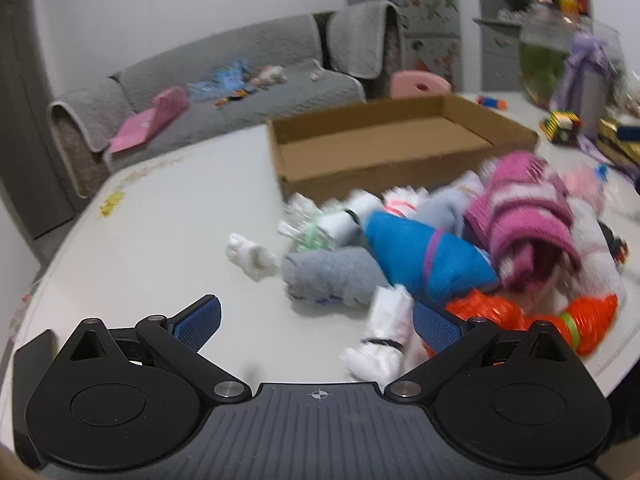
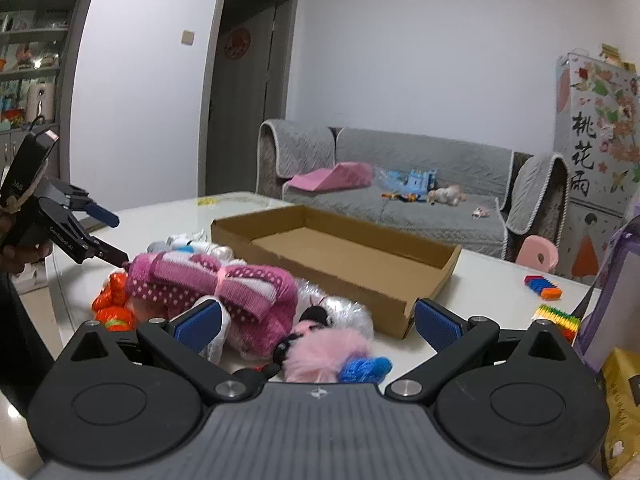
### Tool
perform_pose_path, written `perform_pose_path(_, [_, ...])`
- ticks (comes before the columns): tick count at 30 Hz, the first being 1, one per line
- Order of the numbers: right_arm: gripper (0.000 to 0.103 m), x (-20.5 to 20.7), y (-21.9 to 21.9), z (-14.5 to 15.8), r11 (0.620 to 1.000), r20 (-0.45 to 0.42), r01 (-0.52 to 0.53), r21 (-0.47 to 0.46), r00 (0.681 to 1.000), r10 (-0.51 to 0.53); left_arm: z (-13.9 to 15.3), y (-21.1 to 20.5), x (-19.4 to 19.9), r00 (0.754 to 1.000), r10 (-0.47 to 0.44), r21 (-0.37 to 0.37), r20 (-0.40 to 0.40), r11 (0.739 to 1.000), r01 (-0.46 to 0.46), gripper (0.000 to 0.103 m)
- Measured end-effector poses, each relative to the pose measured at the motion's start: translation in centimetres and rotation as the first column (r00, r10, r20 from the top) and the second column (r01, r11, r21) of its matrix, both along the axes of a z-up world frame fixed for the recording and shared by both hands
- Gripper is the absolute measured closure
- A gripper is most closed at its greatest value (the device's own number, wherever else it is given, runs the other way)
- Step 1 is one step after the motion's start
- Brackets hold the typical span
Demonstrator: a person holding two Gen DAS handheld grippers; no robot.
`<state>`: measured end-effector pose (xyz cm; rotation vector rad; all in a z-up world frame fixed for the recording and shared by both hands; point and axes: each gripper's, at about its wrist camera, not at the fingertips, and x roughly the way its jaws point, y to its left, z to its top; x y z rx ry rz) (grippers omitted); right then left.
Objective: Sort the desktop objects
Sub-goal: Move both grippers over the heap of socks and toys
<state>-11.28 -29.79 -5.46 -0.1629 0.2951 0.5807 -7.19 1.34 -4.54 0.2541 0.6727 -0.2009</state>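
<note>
Lettering "桃花雨" marks a flowered cabinet (image 2: 592, 148) behind the table (image 2: 480, 280). Both the left gripper (image 1: 316, 320) and right gripper (image 2: 318, 320) gape fully, holding nothing, over the sock pile (image 2: 212, 284) beside the empty cardboard tray (image 2: 336, 256).

Glossy white tabletop (image 1: 160, 216). Matt brown corrugated-cardboard tray (image 2: 348, 252). Pink-and-white knitted wool bundle (image 2: 224, 284), coarse. Crinkled shiny orange foil wrapper (image 1: 592, 320). Fluffy pink fur pompom (image 2: 324, 354). My gripper pads (image 2: 436, 326): blue ribbed rubber on matt black plastic.
</note>
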Motion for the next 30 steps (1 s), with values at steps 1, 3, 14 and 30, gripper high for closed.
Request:
perform_pose_path(1, [0.000,0.1,0.1,0.0,1.000,-0.005,-0.001,-0.005,1.000,0.001,-0.2,-0.3,0.0,1.000,-0.013,0.008,-0.015,1.000,0.013,0.000])
perform_pose_path(3, [0.000,0.1,0.2,-0.1,1.000,-0.009,-0.003,-0.010,1.000,0.003,-0.9,-0.8,0.0,0.999,-0.031,0.038,-0.032,0.999,0.032,0.000])
perform_pose_path(14, [0.000,0.5,0.6,-0.5,1.000,-0.024,-0.010,-0.024,1.000,0.009,-2.2,-2.4,1.4,0.996,-0.004,0.055,-0.086,0.998,0.008,0.001])
perform_pose_path(30, [0.000,1.6,1.1,-1.2,0.997,-0.098,0.047,-0.063,0.994,-0.053,-2.3,-3.9,1.9,0.997,0.023,0.043,-0.073,0.999,-0.020,0.000])
